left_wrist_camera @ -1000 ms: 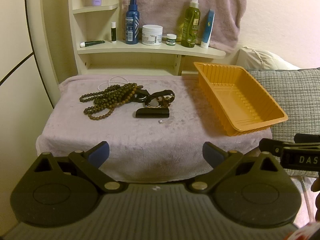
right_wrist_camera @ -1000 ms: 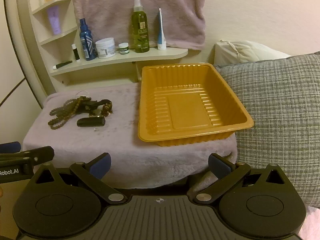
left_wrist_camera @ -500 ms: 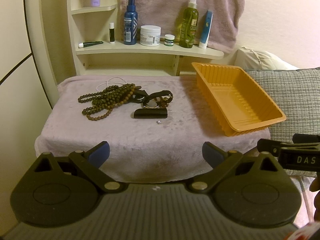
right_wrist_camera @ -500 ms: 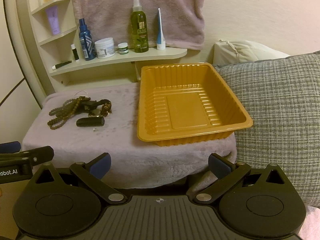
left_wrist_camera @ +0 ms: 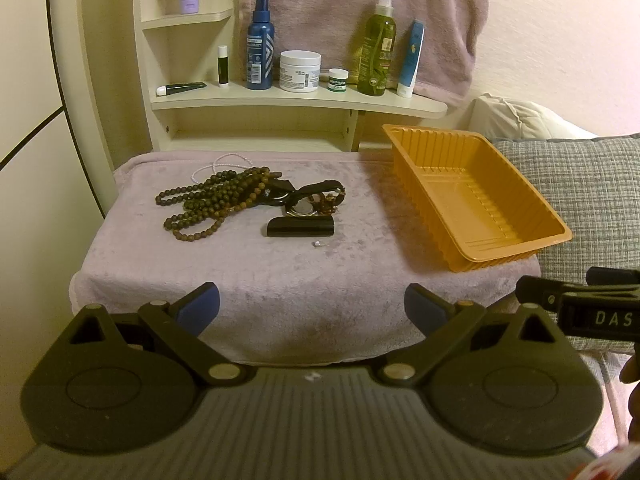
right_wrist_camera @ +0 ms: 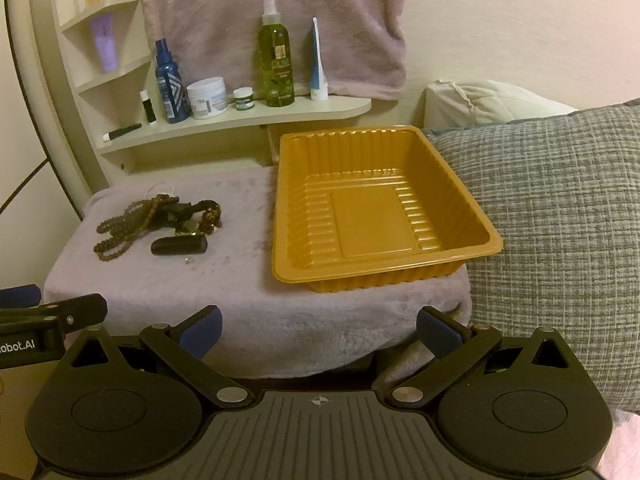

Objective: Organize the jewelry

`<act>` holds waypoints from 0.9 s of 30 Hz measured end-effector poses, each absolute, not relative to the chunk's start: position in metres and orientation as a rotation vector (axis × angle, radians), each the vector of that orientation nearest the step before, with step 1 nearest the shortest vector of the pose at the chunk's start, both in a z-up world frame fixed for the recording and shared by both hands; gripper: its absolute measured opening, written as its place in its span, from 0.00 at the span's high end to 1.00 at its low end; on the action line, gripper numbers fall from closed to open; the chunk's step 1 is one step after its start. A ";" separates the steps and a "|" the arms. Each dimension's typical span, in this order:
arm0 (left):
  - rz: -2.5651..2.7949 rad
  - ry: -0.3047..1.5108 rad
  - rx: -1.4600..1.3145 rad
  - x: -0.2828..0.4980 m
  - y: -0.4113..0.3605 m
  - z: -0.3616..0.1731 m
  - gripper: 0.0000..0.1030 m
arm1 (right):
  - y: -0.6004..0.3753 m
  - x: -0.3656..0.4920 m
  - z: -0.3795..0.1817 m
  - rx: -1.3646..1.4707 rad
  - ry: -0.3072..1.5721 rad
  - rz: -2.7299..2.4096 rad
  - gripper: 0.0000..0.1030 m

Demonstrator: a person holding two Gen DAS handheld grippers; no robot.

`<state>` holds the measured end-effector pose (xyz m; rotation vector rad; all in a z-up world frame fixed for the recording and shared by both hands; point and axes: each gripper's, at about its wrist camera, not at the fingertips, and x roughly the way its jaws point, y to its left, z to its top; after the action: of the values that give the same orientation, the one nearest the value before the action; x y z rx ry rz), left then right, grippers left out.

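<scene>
My left gripper (left_wrist_camera: 312,312) is spread wide with nothing between its blue-padded fingers (left_wrist_camera: 199,309), and my right gripper (right_wrist_camera: 319,331) gapes just as wide, equally bare. Both hang short of the near edge of a plush, mauve velvety cloth (left_wrist_camera: 248,280) draped over a low surface. The jewelry sits in a tangle toward the cloth's far left: long strands of round, matte brown wooden beads (left_wrist_camera: 212,202) (looped over themselves several times), a thin white beaded string (left_wrist_camera: 224,162) behind them, a dark strap with a round silvery watch face (left_wrist_camera: 303,210), and a smooth, black oblong case (left_wrist_camera: 300,227) lying just in front. A tiny pale bit (left_wrist_camera: 317,244) rests alone near the case. To the right, well apart from the heap, stands a glossy orange plastic tray (right_wrist_camera: 486,240) with ribbed walls and a flat floor, beside a grey woven cushion (right_wrist_camera: 560,200).
</scene>
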<state>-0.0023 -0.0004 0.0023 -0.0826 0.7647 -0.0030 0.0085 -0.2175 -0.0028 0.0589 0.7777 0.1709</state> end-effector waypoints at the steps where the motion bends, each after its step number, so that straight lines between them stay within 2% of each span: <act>1: -0.003 0.764 -0.082 -0.002 0.000 0.002 0.05 | -0.217 0.009 -0.003 0.060 0.778 0.170 0.00; 27: -0.005 0.764 -0.088 -0.004 -0.001 0.000 0.05 | -0.215 0.008 -0.002 0.056 0.777 0.166 0.00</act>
<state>-0.0039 -0.0005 -0.0002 -0.0883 0.7640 -0.0048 0.0079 -0.2146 -0.0015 0.0555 0.7766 0.1659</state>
